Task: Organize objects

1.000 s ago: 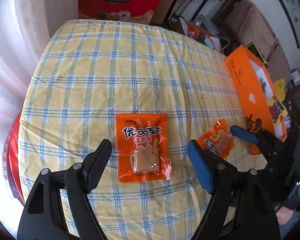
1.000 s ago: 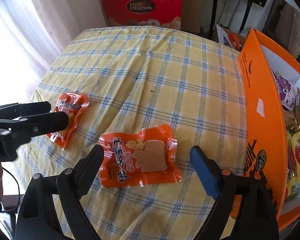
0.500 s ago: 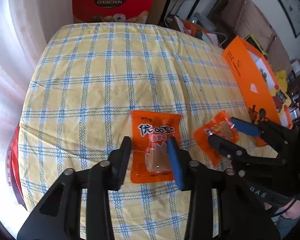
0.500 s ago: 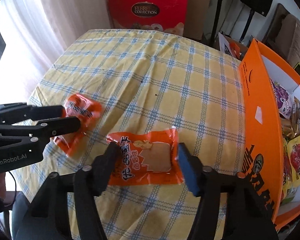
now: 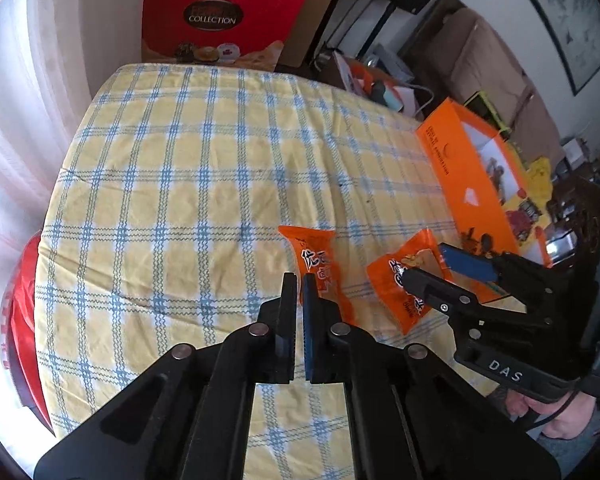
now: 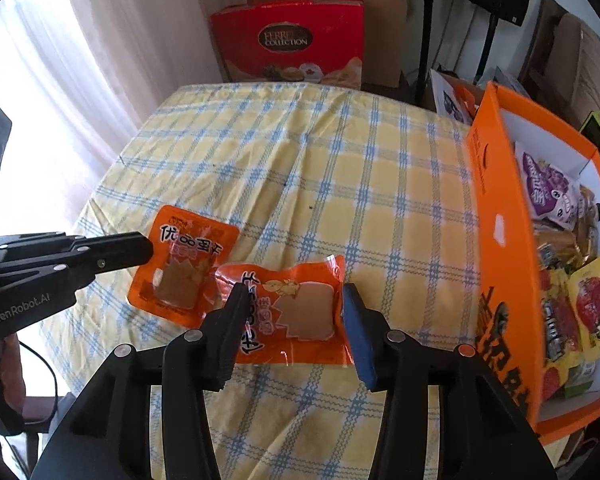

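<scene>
Packets are the matter in hand: two orange snack packets, each taken by one claw above a checked worktop. The left claw is seen nearly closed, its jaws pinched on the edge of the left packet, which hangs from that thin grip and appears lifted and turned on edge. The right claw is held at a middling width, its fingers pressed to either side of the right packet; the packet is bowed between them, so it is judged to be gripped, though only across its slack film. In the right wrist view the two packets are seen just beside each other, their near edges overlapping or touching.

Further out, an orange box is stood open at the right edge of the worktop, already holding other snacks; it is taken to be where the packets belong. A red gift box is propped beyond the far end.

Several slips are to be feared. The left packet may be lost, since only a narrow seam is pinched and the film is smooth. The right packet may buckle and squirt out if squeezed harder. Should both claws be carried to the box together, they may be knocked against each other or its near wall.
</scene>
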